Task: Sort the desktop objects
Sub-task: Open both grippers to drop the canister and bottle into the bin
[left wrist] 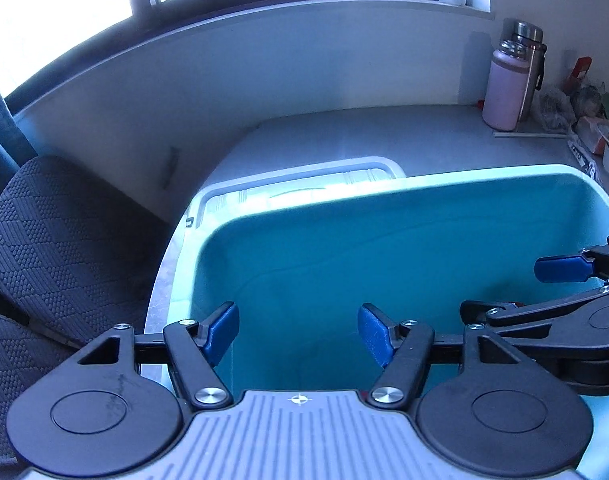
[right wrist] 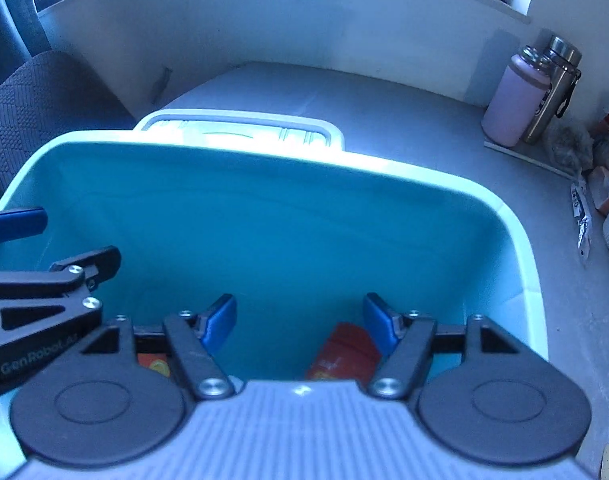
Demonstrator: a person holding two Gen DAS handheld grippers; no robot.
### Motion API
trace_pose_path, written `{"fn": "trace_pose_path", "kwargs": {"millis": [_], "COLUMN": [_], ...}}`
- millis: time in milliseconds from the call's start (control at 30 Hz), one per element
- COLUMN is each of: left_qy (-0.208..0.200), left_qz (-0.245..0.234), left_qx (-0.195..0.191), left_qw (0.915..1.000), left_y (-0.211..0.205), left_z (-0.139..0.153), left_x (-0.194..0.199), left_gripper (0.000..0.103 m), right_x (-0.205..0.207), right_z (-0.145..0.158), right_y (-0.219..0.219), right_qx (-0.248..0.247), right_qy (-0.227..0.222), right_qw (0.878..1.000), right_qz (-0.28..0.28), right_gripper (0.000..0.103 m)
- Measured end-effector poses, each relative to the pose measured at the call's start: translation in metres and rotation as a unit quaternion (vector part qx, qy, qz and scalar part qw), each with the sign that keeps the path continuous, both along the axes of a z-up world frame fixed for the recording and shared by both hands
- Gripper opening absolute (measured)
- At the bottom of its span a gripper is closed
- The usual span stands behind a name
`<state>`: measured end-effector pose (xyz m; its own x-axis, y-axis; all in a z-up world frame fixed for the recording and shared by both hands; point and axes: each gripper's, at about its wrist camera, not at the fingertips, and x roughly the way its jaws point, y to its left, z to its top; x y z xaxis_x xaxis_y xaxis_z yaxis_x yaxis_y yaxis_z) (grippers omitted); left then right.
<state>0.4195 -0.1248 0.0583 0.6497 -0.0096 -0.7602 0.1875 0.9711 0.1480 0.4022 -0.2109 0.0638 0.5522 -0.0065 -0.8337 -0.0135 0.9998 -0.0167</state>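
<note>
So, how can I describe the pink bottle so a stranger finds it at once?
Start from the big teal bin on the grey table, then look to the far right corner by the wall. Two bottles stand there together; the pink bottle is the matte pastel one, in front of the shiny steel bottle.

The right tongs (right wrist: 300,328) hang wide apart over the teal bin (right wrist: 520,248) on the desk (right wrist: 384,108); a red packet (right wrist: 340,354) lies inside.

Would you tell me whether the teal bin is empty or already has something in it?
Not empty: the right wrist view shows a red packet lying at the bottom of the bin, and something orange beside it.
</note>
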Motion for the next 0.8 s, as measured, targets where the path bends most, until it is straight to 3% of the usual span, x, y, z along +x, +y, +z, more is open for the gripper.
{"fn": "trace_pose_path", "kwargs": {"millis": [233,800], "left_qy": [-0.021,-0.039], "left_qz": [-0.004,0.016], "left_qx": [0.006,-0.028], "left_qw": [0.9997,0.9987], "left_y": [0.009,0.031], "left_z": [0.014,0.042], "left_x": [-0.021,-0.080], "left_gripper": [0.071,0.078], "right_x": [-0.010,-0.056], "right_z": [0.012,0.034], "right_y": [0.000,0.010], "right_qx": [-0.002,0.001], "right_qy": [-0.016,-0.044], "right_qw": [1.000,0.998], "right_qz": [-0.005,-0.039], "right_gripper": [0.075,0.085]}}
